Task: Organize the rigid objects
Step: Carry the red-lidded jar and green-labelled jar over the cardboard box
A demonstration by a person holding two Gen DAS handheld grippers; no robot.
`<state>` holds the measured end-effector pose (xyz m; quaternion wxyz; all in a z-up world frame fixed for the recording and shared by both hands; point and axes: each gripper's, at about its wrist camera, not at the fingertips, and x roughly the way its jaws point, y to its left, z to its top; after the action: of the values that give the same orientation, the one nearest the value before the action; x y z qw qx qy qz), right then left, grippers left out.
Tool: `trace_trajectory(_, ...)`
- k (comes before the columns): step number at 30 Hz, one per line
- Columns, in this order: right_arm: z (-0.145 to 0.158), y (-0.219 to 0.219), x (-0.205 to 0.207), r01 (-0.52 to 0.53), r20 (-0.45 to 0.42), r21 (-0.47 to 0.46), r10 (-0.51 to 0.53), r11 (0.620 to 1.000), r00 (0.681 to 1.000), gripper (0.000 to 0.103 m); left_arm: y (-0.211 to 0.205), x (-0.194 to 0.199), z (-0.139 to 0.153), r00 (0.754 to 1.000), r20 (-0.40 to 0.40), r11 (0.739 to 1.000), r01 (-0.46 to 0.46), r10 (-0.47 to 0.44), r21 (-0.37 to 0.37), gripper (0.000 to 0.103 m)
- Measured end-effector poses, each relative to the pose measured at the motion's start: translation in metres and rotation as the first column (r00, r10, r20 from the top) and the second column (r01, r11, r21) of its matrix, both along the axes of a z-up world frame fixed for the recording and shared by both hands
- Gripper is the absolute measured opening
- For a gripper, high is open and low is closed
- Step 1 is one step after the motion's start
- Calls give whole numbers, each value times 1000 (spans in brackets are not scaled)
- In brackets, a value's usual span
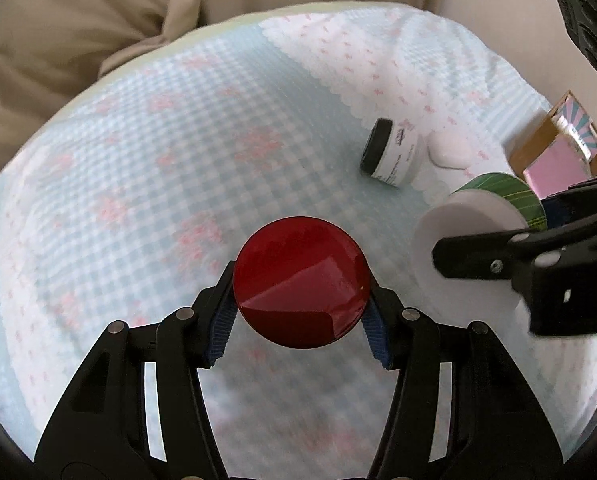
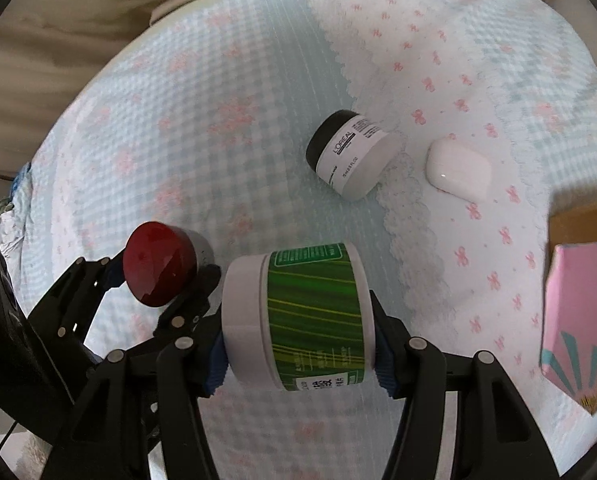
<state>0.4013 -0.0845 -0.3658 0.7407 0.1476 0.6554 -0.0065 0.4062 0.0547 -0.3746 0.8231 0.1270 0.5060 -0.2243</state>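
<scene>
Over the bed (image 2: 258, 80), the left claw (image 1: 300, 300) was clamped on a glossy red-lidded jar (image 1: 300, 282), probably slick, so a grip across its sides suited it. The right claw (image 2: 298, 344) pinched a stiff green-labelled jar (image 2: 298, 316) across its ends. A black-lidded jar (image 2: 350, 152) and white case (image 2: 458, 168) lay beyond, near a cardboard box (image 2: 582, 320).

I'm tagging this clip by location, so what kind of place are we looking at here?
Probably a bedroom: the jars lie on a soft blue gingham quilt with pink bows, beige bedding bunches behind it, and a white earbud case rests on the fabric.
</scene>
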Motion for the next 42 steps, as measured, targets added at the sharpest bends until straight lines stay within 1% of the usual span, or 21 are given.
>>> trace_trajectory(4,30,2,-18,-2,29,-3,2,1000,1000,54,8,-23,30,999,3,999,-33,33,-5,52)
trace_trajectory(9,73,0,-46,15,53,11,-15,1000,998,54,11,-56,77,998,-1,998,-58,58,-13,52)
trace_trajectory(13,115,-7,-73,8,73,3,-8,1000,997,54,9,-84,117,997,-4,996,-76,76,-40,52)
trace_trajectory(16,142,-16,-90,-11,84,-17,13,1000,996,54,0,-102,142,997,10,996,-75,76,-57,52)
trace_trajectory(19,164,-33,-109,-7,90,7,7,1000,996,54,-13,-119,163,997,25,995,-70,72,-69,52)
trace_trajectory(22,178,-56,-129,14,98,22,-16,1000,995,54,-31,-137,183,997,38,995,-65,68,-71,52)
trace_trajectory(25,192,-85,-149,31,112,19,-33,999,993,54,-55,-150,199,996,50,996,-69,73,-61,52)
trace_trajectory(29,206,-127,-166,24,136,4,-24,1000,990,54,-94,-165,218,993,67,994,-90,94,-68,52)
trace_trajectory(32,214,-163,-177,11,142,10,-12,1000,990,54,-132,-176,231,990,64,989,-120,126,-90,52)
trace_trajectory(37,223,-223,-189,-14,152,6,13,1000,988,54,-200,-186,230,989,46,985,-131,137,-112,52)
trace_trajectory(42,220,-290,-193,-6,143,-1,6,1000,990,54,-267,-190,213,991,9,982,-132,135,-135,52)
